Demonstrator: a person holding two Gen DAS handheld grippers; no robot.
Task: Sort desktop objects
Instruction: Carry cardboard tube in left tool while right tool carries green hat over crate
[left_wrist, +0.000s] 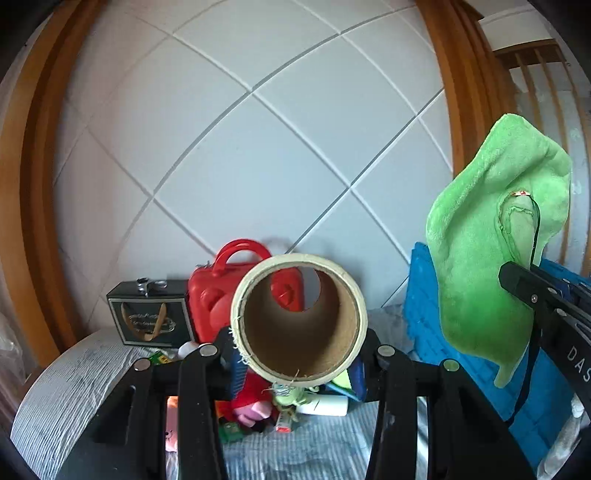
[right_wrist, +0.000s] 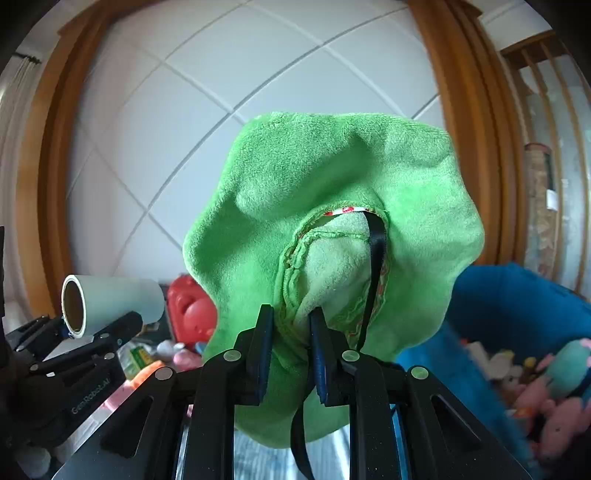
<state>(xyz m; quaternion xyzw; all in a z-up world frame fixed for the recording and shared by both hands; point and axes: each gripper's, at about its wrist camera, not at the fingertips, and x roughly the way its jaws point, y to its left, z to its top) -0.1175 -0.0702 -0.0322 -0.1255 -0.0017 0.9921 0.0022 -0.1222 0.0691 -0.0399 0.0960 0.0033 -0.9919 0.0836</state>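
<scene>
My left gripper (left_wrist: 297, 349) is shut on a cardboard-core roll of white paper (left_wrist: 280, 332), seen end-on and lifted above the table. The right wrist view shows the same roll (right_wrist: 110, 299) in the left gripper (right_wrist: 110, 328) at the lower left. My right gripper (right_wrist: 291, 332) is shut on a green plush cloth (right_wrist: 332, 177) with a black ribbon (right_wrist: 375, 258) hanging from it. In the left wrist view the cloth (left_wrist: 487, 229) droops from the right gripper (left_wrist: 517, 280) at the right edge. Both are raised in front of a white tiled wall.
A striped grey cloth (left_wrist: 74, 380) covers the table. On it lie a red carry case (left_wrist: 210, 295), a black box (left_wrist: 151, 314), a white bottle (left_wrist: 325, 406) and several small toys (left_wrist: 255, 406). A blue basket (right_wrist: 498, 306) at the right holds plush toys (right_wrist: 546, 387).
</scene>
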